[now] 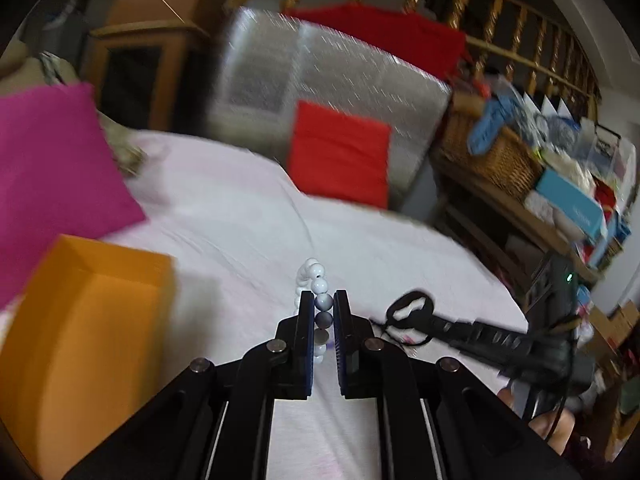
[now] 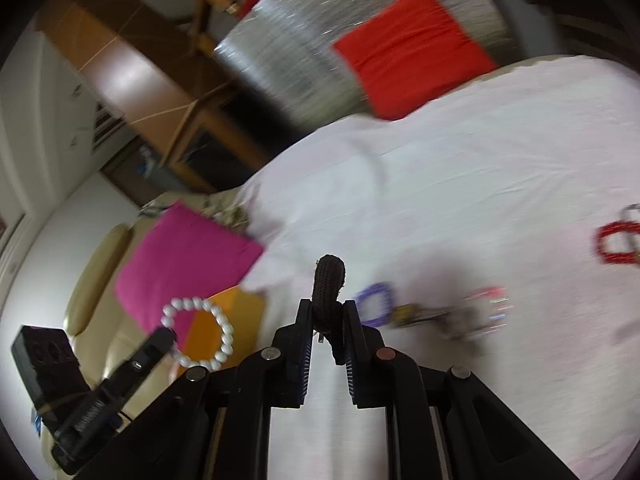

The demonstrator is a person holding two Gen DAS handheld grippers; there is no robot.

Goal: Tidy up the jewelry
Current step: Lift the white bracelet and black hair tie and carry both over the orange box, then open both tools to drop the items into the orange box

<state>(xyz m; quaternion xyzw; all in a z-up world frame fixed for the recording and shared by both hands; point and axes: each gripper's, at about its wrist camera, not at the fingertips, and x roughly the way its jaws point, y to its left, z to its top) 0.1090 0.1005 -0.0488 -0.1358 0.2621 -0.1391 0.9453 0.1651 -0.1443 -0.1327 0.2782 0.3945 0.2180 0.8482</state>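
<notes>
In the left wrist view, low in the centre, the left gripper [image 1: 324, 304] is clamped on a white bead bracelet [image 1: 316, 280], lifted clear of the bed [image 1: 240, 216]. The bracelet is probably meant for the orange box [image 1: 92, 320] at lower left. At lower right the right gripper [image 1: 408, 308] is seen clenched on a black bracelet [image 1: 396, 306].

In the right wrist view, further jewelry is left on the sheet: a purple bracelet [image 2: 376, 304] at centre and a red bracelet [image 2: 616, 242] at the right edge.
</notes>
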